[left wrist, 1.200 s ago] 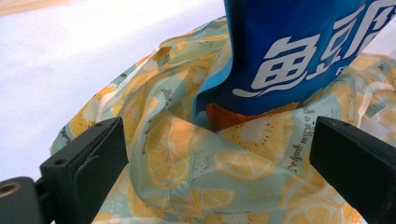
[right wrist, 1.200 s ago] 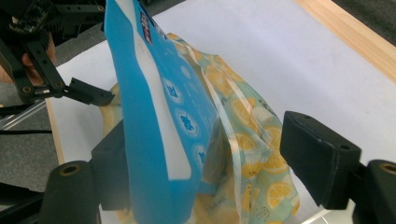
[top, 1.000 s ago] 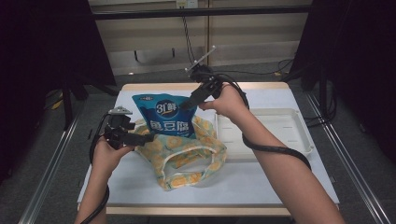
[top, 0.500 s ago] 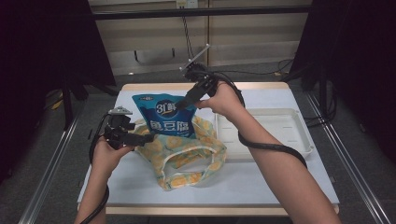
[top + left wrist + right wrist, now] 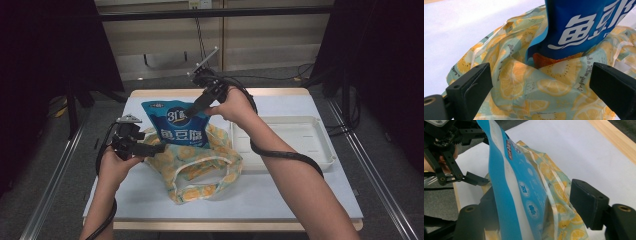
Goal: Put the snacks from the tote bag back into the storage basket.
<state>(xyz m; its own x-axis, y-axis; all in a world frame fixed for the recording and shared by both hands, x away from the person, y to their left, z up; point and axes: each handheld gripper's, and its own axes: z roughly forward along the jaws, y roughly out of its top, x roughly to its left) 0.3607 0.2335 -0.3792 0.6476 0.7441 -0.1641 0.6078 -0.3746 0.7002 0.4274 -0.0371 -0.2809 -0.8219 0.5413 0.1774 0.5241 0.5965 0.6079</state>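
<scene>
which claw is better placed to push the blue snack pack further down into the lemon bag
Right. The right claw sits at the blue snack pack's top edge, jaws straddling it, just closing. The left claw is low at the lemon bag's mouth, better kept there.

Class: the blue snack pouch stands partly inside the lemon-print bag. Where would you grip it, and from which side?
Grip the blue snack pouch by its flat top edge, coming from above: its lower end is sunk in the lemon-print bag, and the thin upright top fits between the jaws.
</scene>
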